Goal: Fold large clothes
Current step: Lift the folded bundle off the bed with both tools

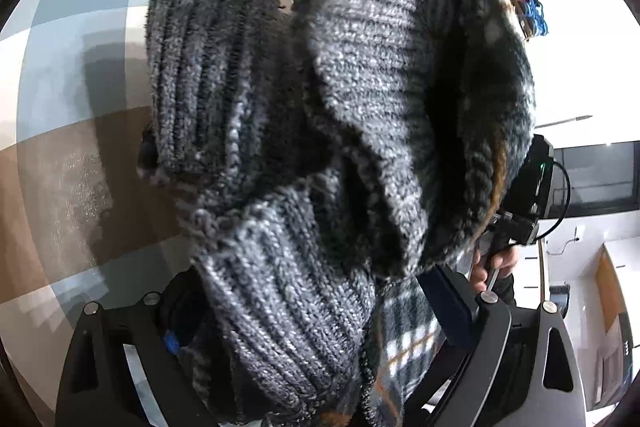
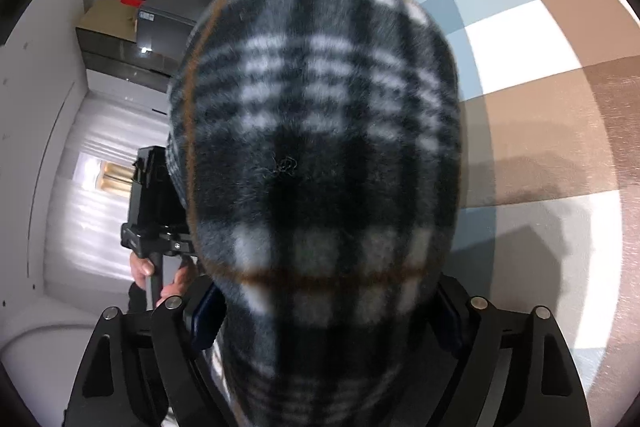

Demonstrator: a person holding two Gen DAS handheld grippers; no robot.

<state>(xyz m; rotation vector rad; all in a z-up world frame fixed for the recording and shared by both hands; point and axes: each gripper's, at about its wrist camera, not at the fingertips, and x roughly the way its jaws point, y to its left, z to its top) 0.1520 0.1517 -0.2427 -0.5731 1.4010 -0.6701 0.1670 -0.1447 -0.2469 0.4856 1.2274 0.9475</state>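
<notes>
Checkered cloth (image 1: 80, 39) in brown, blue-grey and white spreads behind everything in both views. The garment (image 1: 320, 147), a plaid fleece with grey ribbed knit trim, is lifted off it and fills both lenses, hiding most of the scene ahead. Left gripper (image 1: 320, 339): ribbed cuff and hem bunched between its fingers, clamped on the fabric. Right gripper (image 2: 320, 315): plaid fold (image 2: 316, 131) pinched between its pads, closed on it. Behind the plaid in the right wrist view: grey cabinet (image 2: 164, 23), cardboard boxes (image 2: 108, 15), white curtain (image 2: 92, 187). In the left wrist view: dark window (image 1: 592, 179), coloured items (image 1: 528, 7) hung on the wall. The person's hand (image 2: 144, 267) grips the other handle.
</notes>
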